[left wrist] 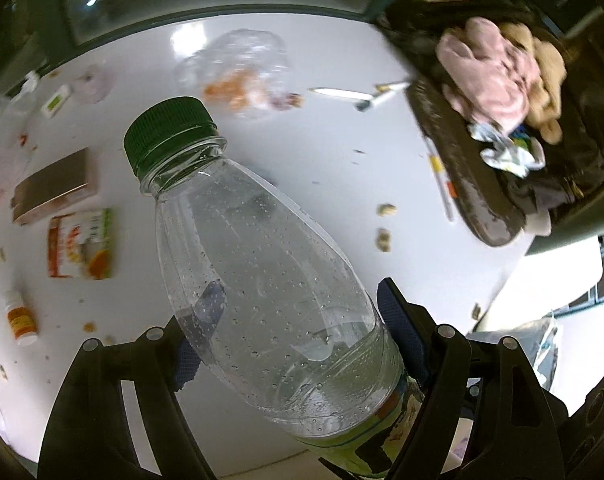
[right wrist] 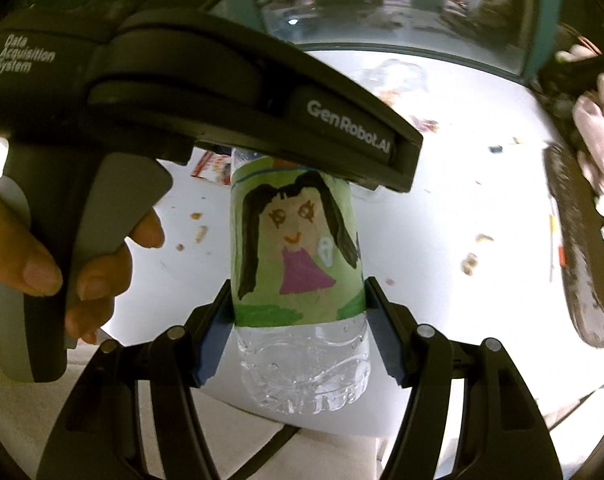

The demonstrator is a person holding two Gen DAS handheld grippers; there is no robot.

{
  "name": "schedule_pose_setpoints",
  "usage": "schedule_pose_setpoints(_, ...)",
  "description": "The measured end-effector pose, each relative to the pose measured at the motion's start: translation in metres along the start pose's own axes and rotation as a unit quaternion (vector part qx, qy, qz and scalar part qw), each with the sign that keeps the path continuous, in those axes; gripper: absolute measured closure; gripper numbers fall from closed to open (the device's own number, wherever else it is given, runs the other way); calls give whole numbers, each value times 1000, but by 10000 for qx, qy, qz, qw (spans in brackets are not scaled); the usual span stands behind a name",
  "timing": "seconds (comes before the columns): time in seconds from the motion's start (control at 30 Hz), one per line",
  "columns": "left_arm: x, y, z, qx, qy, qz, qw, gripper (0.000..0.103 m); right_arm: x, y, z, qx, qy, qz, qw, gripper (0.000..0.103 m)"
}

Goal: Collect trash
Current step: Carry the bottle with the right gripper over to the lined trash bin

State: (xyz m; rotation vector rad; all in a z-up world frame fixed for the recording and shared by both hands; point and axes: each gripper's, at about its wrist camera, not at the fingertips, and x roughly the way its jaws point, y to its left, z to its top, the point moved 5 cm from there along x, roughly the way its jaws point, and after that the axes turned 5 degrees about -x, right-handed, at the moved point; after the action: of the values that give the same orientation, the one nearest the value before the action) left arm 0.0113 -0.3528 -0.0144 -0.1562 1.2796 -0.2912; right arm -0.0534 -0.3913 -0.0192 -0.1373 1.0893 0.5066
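We have one bottle point(left wrist: 270, 280) held by both grippers at once: the left gripper point(left wrist: 302, 332) has its jaws closed on the clear body just above the label, cap pointing to the upper left of that frame, while the right gripper point(right wrist: 298, 328) has its jaws closed on the lower edge of the drawn label, near the base. In the right view the left gripper's body crosses the upper half of the frame, over the bottle's top, with a hand point(right wrist: 62, 256) on its handle. So the bottle's long axis runs roughly along both pairs of fingers, away from each camera. The bag point(left wrist: 502, 152) of trash sits at the upper right in the left view, well apart from the bottle; we judge the carry goes that way. On the tabletop point(left wrist: 322, 152) we count one box point(left wrist: 56, 188), one carton point(left wrist: 82, 244), one pill bottle point(left wrist: 20, 316), one crumpled plastic wrap point(left wrist: 238, 72) and scattered crumbs.
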Motion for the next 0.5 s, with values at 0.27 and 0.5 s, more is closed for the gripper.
schedule_pose_setpoints(0.27, 21, -61, -22, 72, 56, -54, 9999, 27, -24, -40, -43, 98, 20, -66, 9999, 42)
schedule_pose_setpoints(0.5, 34, -109, -36, 347, 197, -147, 9991, 27, -39, -63, -63, 380, -23, -186, 9991, 42)
